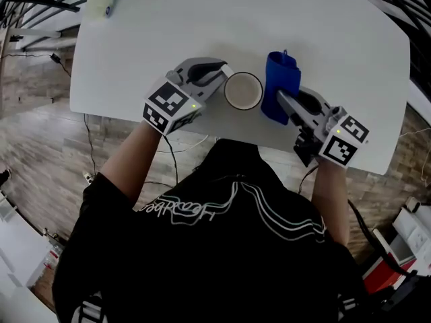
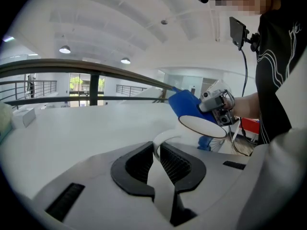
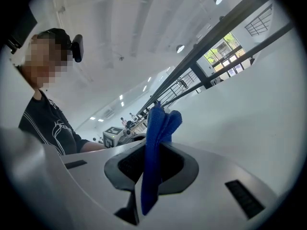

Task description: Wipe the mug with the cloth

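On the table point(image 1: 168, 32), left fingers point(image 2: 136, 164) clamp mug handle point(image 2: 163, 139), right fingers point(image 3: 175, 164) pinch cloth point(image 3: 156, 143) alongside.

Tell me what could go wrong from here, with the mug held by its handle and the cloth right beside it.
1. The left claw holds the mug only by its thin handle; a firm wipe might twist it loose.
2. The right claw pinches just a fold of the blue cloth, which may slip out when rubbed against the mug.
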`<action>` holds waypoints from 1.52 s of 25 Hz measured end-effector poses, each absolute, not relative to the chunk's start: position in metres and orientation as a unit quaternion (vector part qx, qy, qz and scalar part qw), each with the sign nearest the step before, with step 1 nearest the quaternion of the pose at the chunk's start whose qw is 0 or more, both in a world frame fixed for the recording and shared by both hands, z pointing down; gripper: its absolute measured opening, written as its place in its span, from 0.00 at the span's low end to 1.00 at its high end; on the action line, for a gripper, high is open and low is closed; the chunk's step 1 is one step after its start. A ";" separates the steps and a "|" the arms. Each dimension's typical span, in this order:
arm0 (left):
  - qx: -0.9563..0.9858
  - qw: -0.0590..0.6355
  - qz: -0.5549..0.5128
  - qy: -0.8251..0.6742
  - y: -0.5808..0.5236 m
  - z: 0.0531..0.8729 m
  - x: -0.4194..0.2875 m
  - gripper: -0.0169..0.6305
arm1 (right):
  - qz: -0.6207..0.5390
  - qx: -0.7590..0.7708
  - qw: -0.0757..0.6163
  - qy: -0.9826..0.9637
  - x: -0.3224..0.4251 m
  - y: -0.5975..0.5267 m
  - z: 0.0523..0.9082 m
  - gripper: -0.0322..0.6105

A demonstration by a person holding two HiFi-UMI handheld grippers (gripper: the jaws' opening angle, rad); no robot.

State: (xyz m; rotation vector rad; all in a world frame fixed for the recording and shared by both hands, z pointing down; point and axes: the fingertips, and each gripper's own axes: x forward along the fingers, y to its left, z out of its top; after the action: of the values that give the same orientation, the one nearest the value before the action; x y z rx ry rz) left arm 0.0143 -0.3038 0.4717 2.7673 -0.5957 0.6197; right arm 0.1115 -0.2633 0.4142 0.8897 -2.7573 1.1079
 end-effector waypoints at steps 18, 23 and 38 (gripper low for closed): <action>0.950 0.116 0.220 -0.190 -0.278 0.472 -0.008 0.12 | 0.388 0.308 -0.019 -0.868 0.092 -0.254 0.429 0.12; 0.951 0.116 0.218 -0.185 -0.278 0.471 -0.012 0.12 | 0.401 0.318 -0.003 -0.859 0.087 -0.258 0.442 0.12; 0.951 0.112 0.223 -0.184 -0.267 0.471 -0.020 0.12 | 0.376 0.365 0.038 -0.851 0.094 -0.256 0.443 0.12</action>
State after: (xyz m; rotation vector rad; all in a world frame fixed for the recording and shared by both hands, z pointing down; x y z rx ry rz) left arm -0.0197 -0.2671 0.4711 2.7910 -0.5408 0.6548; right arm 0.0941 -0.2562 0.4433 1.1199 -2.6109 1.1522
